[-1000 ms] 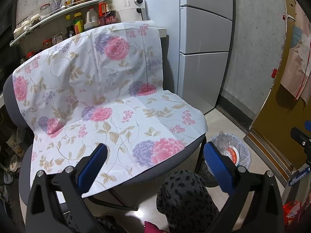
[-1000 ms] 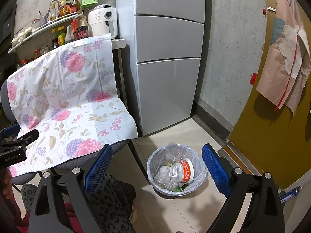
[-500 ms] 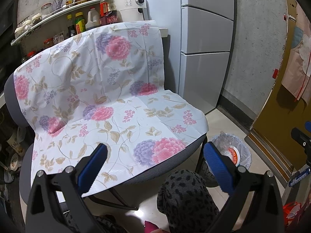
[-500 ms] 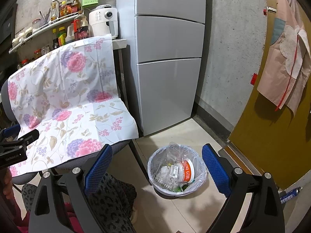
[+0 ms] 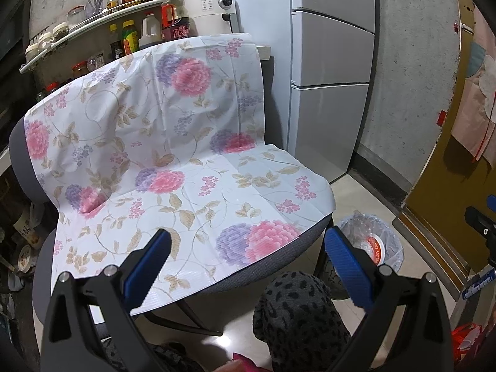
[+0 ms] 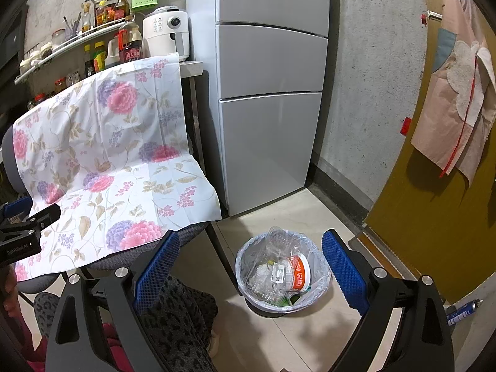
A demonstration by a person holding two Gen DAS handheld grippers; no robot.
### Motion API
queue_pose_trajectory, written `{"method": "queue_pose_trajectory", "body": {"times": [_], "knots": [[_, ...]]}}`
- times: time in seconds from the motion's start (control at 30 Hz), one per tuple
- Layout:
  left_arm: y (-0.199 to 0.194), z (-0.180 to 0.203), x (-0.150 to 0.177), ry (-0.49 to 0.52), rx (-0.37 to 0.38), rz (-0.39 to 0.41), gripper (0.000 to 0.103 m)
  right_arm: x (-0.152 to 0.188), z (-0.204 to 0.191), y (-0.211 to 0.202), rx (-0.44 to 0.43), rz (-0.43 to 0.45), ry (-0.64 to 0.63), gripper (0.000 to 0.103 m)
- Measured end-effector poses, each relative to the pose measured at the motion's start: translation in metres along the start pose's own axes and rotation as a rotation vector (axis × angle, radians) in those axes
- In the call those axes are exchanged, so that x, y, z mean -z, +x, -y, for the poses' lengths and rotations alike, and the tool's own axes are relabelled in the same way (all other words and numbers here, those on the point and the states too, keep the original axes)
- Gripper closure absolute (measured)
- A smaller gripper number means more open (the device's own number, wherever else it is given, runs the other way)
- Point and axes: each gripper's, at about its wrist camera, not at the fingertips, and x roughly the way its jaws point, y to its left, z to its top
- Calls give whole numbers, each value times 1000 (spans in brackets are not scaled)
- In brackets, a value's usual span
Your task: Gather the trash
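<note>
A trash bin lined with a clear bag (image 6: 321,282) stands on the floor beside the chair; it holds clear plastic wrappers and an orange-and-white cup (image 6: 300,274). The bin also shows in the left wrist view (image 5: 391,241). My right gripper (image 6: 251,271) is open and empty, above and in front of the bin. My left gripper (image 5: 248,262) is open and empty, facing the front edge of a chair seat covered by a floral sheet (image 5: 173,161). No loose trash shows on the sheet.
A grey fridge (image 6: 269,93) stands behind the bin. A shelf with bottles (image 5: 130,34) and a white air fryer (image 6: 167,32) are behind the chair. A brown door (image 6: 434,217) is at the right. My leopard-print knee (image 5: 297,307) is below the seat.
Both views drift very slightly; the grippers stay open and empty and nothing else moves.
</note>
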Motion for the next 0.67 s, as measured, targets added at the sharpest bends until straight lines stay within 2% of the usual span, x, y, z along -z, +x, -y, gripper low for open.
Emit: {"method": "queue_pose_trajectory", "body": {"times": [0.27,0.4,0.57,0.67], "knots": [[0,0,-1,13,-36,37,6,1,-2,1,-5,-5,3,10],[5,-10,-2,-3,-33,44,6,1,-13,15,-31,-34,-15,10],[37,-36,7,-60,-16,-57,6,-6,-38,53,-85,-77,-60,10],[66,-69,20,-127,-40,-134,6,-14,-67,90,-145,-113,-105,10]]}}
